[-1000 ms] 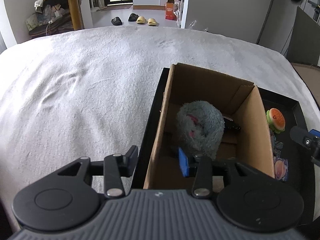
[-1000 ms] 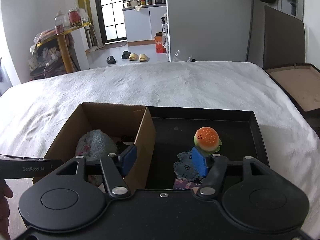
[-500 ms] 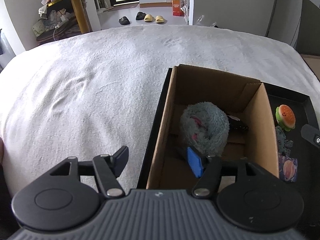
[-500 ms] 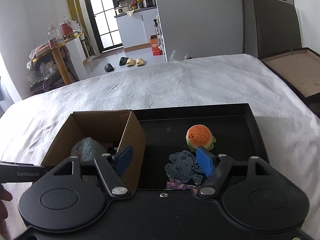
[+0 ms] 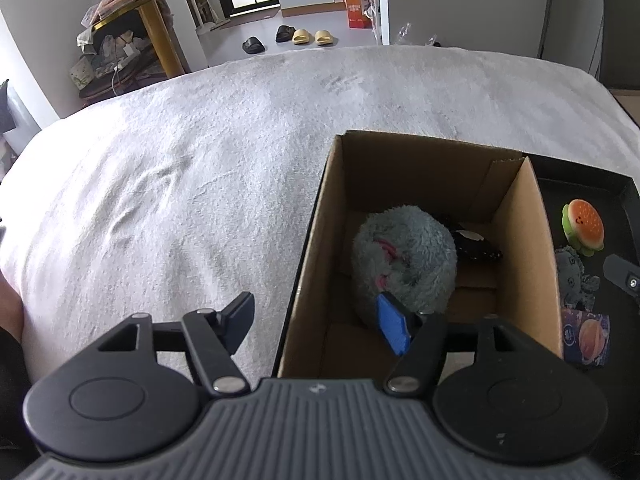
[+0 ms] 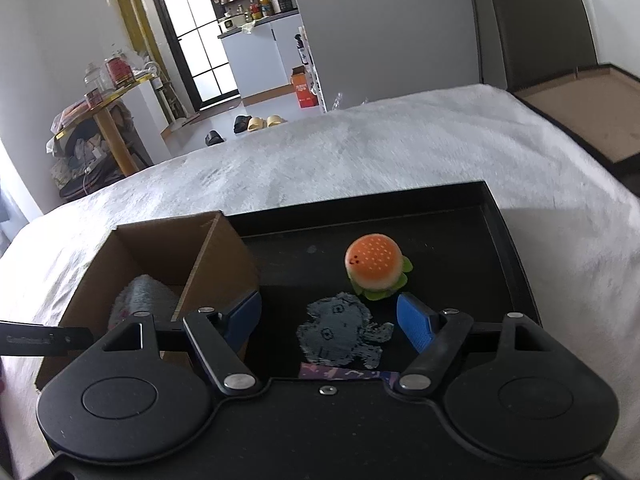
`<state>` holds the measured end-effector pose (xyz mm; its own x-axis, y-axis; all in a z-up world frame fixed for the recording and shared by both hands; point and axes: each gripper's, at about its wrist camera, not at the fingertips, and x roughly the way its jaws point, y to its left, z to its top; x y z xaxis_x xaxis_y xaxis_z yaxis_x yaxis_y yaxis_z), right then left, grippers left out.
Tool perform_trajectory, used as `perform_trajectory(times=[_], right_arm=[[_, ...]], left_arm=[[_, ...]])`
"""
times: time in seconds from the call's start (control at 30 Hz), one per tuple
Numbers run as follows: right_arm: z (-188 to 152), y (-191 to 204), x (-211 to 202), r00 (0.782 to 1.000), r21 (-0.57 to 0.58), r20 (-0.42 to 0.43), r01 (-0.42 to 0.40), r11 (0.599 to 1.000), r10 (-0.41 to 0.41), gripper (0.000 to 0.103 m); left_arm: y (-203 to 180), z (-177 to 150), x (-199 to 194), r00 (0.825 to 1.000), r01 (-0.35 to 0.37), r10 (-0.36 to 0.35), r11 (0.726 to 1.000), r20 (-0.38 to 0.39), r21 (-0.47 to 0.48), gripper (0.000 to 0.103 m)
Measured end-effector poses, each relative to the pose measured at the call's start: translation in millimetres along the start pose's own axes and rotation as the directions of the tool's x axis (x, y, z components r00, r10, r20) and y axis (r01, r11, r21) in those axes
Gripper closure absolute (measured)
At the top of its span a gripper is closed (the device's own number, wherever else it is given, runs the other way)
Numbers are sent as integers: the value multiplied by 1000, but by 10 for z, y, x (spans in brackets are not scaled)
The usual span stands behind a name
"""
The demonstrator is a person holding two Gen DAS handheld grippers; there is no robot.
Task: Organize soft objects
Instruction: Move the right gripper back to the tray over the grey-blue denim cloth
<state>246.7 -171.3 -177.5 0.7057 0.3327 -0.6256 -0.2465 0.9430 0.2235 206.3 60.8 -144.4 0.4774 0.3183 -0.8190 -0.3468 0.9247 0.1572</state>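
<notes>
Two grippers reach over a white bed [image 5: 168, 184]. Nearest in the left wrist view, the left gripper [image 5: 316, 322] has its jaws well apart and grips nothing; one finger hangs over the blanket, the other inside the cardboard box [image 5: 532, 240]. Within that box lies a grey plush toy [image 5: 404, 256], with a dark item behind it that is too shadowed to name. The right gripper [image 6: 328, 318] has its jaws opening, straddling the box's wall and a flat grey cloth toy [image 6: 340, 332] on the black tray [image 6: 508, 240]; its pads touch neither. A purple printed packet [image 5: 586, 336] lies at the tray's near edge, just in front of the cloth toy. Just beyond the cloth toy sits a burger-shaped soft toy [image 6: 376, 266], upright on green frills. Box and tray stand side by side on the bed. Far off, slippers [image 5: 306, 36] lie on the floor near a yellow-legged table [image 5: 160, 40].
</notes>
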Motion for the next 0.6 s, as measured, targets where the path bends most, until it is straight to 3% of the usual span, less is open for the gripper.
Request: perform_trajectory(times=[0.43,0.6], right_arm=[[-123,-250,349,999,56,-45,-2,998,4,29],[-150,-154,367,999,16,-24,-41,999,41,29]], left_arm=[[-164,48,170,999,-28,29,999,-25,42,37],[-197,70,201,998,-44,46,998,-39,51,37]])
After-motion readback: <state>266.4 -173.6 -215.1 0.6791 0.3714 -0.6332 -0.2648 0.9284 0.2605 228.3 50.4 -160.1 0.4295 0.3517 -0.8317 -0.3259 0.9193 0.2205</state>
